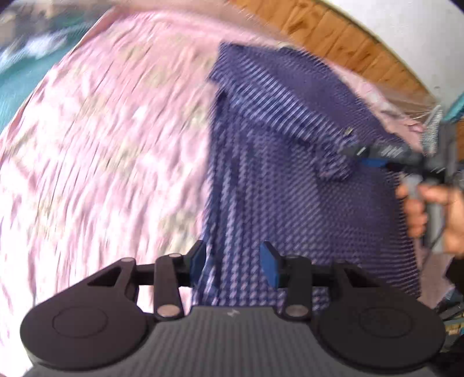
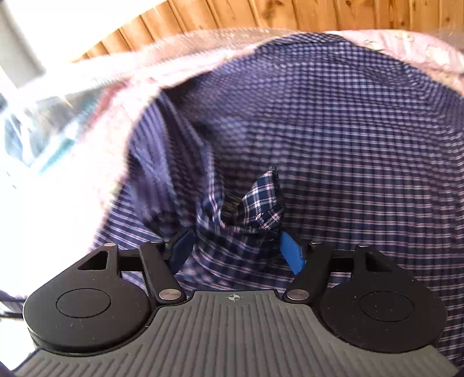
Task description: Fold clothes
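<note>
Both grippers stood open and gripped nothing: the left gripper (image 1: pixel 233 265) partly open over the shirt's edge, the right gripper (image 2: pixel 237 250) wide, a peaked fold of cloth between its pads but not pinched. The checked shirt (image 1: pixel 278 139) lay on the pink floral bedspread (image 1: pixel 101 130). Risk, as judged: the released fold could spring back and undo the crease; heavy blur suggested haste. Count: one shirt, two grippers, one visible hand (image 1: pixel 429 214).

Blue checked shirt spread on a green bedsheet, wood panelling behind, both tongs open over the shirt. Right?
Not green: the left wrist view shows the shirt lying on a pink patterned bedsheet. The rest holds: wood panelling behind, left tongs and right tongs open over it.
</note>
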`<move>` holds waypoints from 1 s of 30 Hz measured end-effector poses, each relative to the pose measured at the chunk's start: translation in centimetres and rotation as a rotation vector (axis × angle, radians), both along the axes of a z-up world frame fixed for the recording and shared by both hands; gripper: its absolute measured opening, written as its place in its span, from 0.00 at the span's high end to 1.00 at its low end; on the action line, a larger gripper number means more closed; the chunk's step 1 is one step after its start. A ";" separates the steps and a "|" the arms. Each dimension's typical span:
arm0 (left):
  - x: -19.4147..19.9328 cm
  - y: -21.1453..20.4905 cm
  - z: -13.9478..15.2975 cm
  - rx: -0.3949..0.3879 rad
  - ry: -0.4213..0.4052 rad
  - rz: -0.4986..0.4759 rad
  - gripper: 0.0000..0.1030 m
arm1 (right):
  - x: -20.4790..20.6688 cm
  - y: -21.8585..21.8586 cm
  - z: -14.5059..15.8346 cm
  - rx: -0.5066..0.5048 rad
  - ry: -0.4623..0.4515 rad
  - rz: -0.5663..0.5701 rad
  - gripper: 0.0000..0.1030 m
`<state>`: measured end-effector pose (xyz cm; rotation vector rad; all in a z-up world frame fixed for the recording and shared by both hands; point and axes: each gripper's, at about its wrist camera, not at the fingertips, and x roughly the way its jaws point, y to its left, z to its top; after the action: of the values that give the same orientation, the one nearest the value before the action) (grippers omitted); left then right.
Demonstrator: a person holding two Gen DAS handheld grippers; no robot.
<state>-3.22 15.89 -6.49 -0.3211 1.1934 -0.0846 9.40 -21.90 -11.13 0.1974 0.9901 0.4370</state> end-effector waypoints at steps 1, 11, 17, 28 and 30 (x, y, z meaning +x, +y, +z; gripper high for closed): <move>-0.8 0.4 -1.1 -0.010 0.027 0.037 0.60 | 0.1 0.3 0.0 0.007 0.000 0.012 0.25; -4.9 -1.7 -3.7 0.138 -0.029 0.193 0.97 | 1.2 -1.4 5.4 0.022 -0.147 0.024 0.94; -7.2 -8.0 0.8 0.375 -0.228 -0.031 0.97 | 5.3 -10.9 8.4 0.100 -0.158 -0.185 0.94; -8.4 -15.4 -2.2 0.543 -0.236 -0.397 0.97 | 11.5 -20.9 0.9 0.085 0.049 -0.316 0.94; -8.4 -15.5 -2.6 0.517 -0.223 -0.411 0.96 | 12.0 -21.8 0.6 0.123 0.065 -0.351 0.94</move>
<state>-11.60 0.35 -9.06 0.3819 1.0027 -0.1595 21.41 -43.73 -10.55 0.4902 0.9696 0.1701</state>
